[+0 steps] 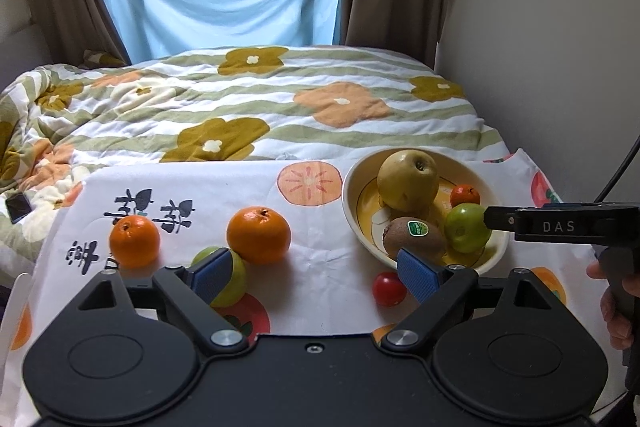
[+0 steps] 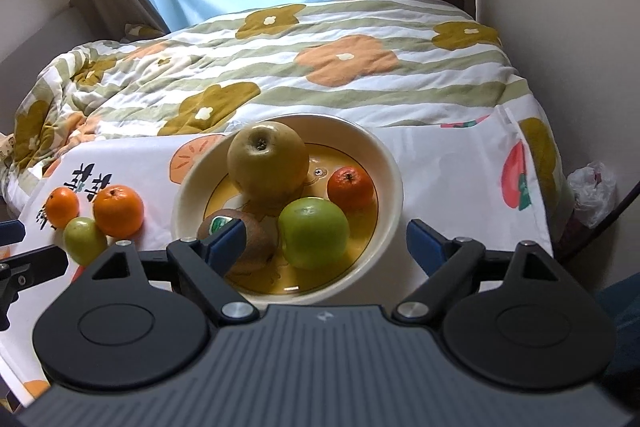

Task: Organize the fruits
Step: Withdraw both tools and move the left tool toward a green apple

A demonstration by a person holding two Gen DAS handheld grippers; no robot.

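A cream bowl holds a yellow pear, a kiwi, a green apple and a small orange. On the cloth lie two oranges, a small green fruit and a red tomato. My left gripper is open and empty, low over the cloth. My right gripper is open above the bowl, around the green apple without touching it.
The white fruit-print cloth covers a table against a bed with a flowered quilt. A phone lies on the quilt at left. A wall stands at right. A plastic bag sits beyond the table's right edge.
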